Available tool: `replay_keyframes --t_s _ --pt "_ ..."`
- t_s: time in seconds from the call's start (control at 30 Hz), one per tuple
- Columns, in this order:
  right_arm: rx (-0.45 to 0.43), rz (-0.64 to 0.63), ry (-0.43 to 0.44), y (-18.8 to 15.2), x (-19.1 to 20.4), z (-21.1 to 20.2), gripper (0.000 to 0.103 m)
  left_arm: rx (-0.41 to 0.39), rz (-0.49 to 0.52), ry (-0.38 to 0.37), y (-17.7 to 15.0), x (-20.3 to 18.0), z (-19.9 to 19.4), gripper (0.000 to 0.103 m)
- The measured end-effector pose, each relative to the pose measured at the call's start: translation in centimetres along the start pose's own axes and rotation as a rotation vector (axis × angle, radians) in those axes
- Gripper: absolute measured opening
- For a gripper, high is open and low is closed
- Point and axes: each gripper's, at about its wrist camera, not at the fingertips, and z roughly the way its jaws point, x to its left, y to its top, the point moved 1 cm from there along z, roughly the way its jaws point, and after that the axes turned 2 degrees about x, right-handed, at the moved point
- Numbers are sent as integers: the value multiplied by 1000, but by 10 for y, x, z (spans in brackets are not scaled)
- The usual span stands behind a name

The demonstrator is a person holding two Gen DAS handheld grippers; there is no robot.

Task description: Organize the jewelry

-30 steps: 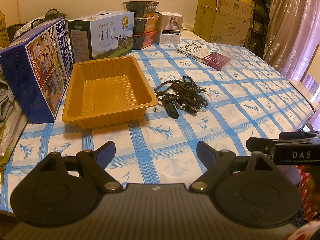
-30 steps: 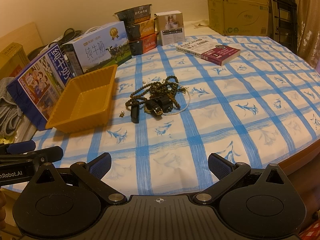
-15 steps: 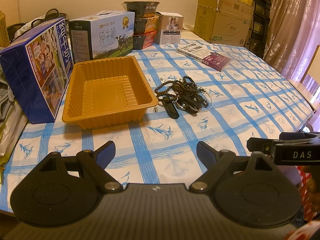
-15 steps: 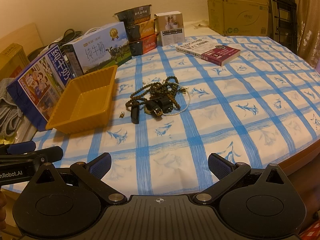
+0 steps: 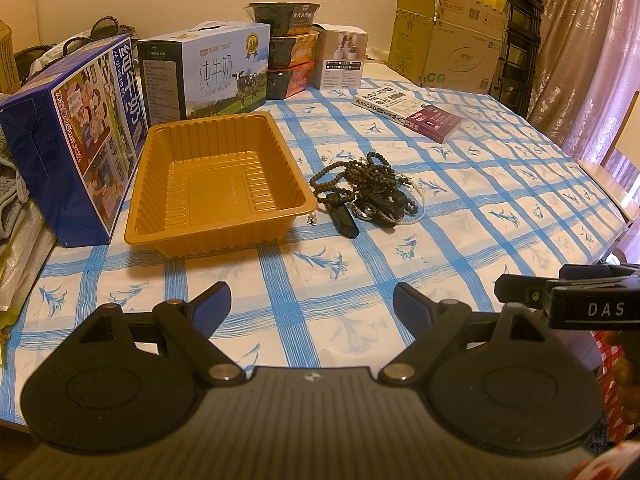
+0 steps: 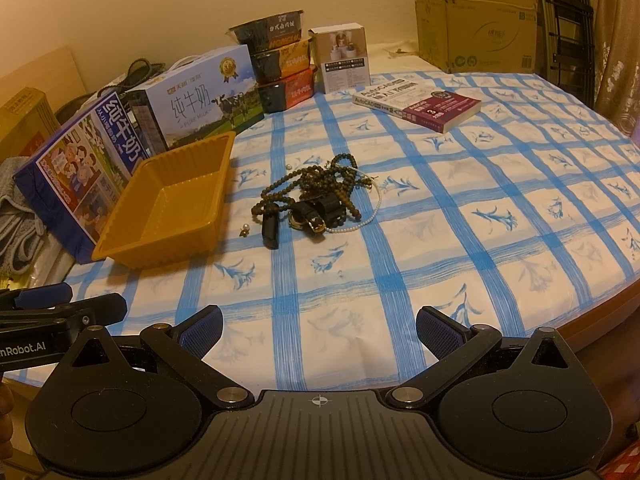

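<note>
A tangle of jewelry [image 5: 366,190] [image 6: 316,196] lies mid-table: dark bead strands, a black-strapped watch, a thin pearl string. A small earring [image 5: 311,220] [image 6: 244,231] sits between the pile and an empty orange plastic tray [image 5: 218,178] [image 6: 168,208] to its left. My left gripper [image 5: 311,304] hovers open over the table's near edge, well short of the tray and pile. My right gripper [image 6: 319,330] is also open, at the near edge, in front of the pile. Nothing sits between either pair of fingers.
Milk cartons [image 5: 208,72] [image 6: 200,100], stacked food boxes [image 5: 286,48], a small white box [image 6: 344,56] and a book [image 5: 408,114] [image 6: 416,106] line the far side of the blue-checked tablecloth [image 5: 480,216]. Cardboard boxes [image 6: 476,20] stand behind. A chair [image 5: 616,176] is at the right.
</note>
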Motion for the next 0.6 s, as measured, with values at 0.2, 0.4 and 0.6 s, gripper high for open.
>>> replay_keyframes --t_s 0.2,0.4,0.6 --pt "0 0 0 0 0 0 103 0 -1 0 0 0 0 87" --pt "0 0 1 0 0 0 103 1 -1 -1 0 0 0 87" --pt "-1 1 1 0 -1 1 103 0 -1 0 3 0 -4 87"
